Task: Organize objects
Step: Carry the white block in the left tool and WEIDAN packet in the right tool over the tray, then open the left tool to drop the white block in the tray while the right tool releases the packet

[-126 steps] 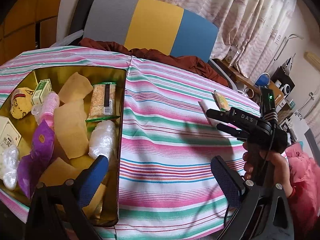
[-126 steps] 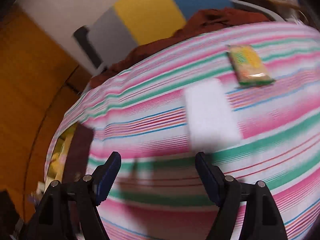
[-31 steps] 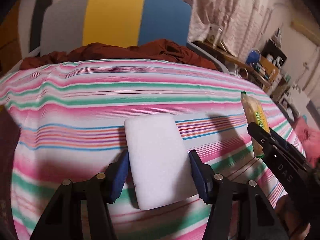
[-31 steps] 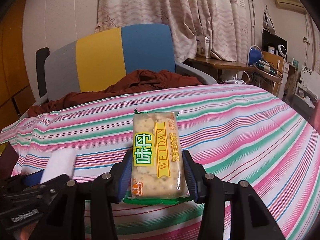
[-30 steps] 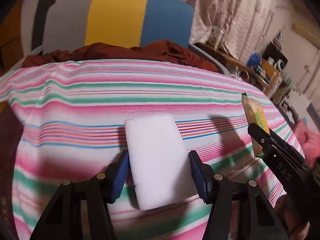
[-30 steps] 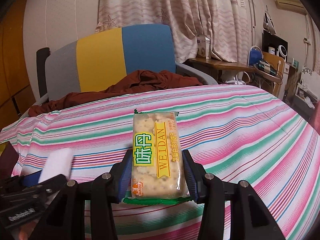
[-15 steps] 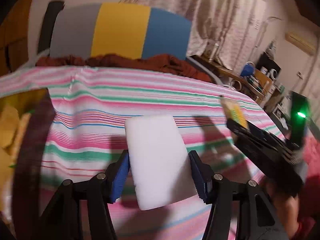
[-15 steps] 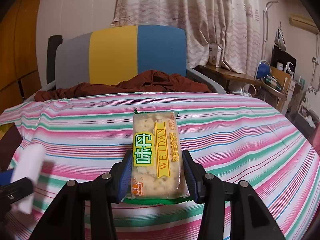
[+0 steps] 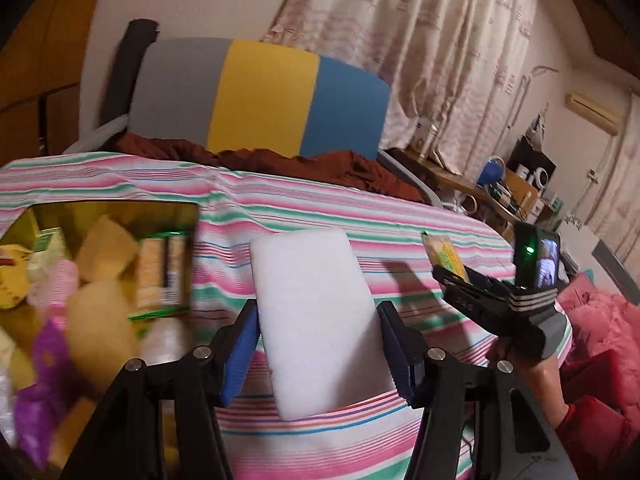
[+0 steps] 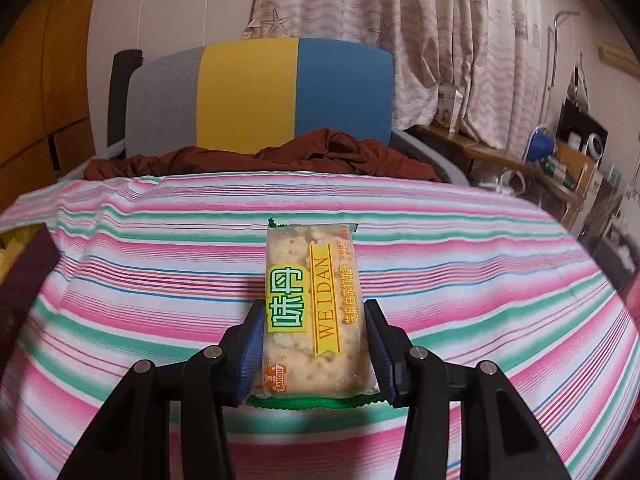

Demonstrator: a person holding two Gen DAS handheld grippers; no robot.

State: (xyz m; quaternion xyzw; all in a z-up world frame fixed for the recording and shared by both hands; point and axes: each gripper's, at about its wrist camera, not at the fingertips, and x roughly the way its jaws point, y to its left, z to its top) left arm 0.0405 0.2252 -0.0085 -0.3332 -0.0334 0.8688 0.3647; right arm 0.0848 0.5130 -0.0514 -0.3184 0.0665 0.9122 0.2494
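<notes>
My left gripper (image 9: pixel 316 340) is shut on a white sponge block (image 9: pixel 316 320) and holds it above the striped tablecloth (image 9: pixel 320 216), just right of a gold tin box (image 9: pixel 120 216) full of snacks and sponges. My right gripper (image 10: pixel 314 344) is shut on a Weidan cracker packet (image 10: pixel 314 304), lifted above the cloth. The right gripper also shows in the left wrist view (image 9: pixel 448 268), to the right of the sponge, with the packet (image 9: pixel 444 254) in it.
The tin's dark rim (image 10: pixel 24 280) shows at the left of the right wrist view. A grey, yellow and blue chair (image 10: pixel 260 92) with a brown garment (image 10: pixel 280 160) stands behind the table. A cluttered desk (image 10: pixel 552 176) is at the back right.
Both grippers have closed on their objects and lifted them. The left gripper has swung left with the sponge, bringing the gold tin into its view.
</notes>
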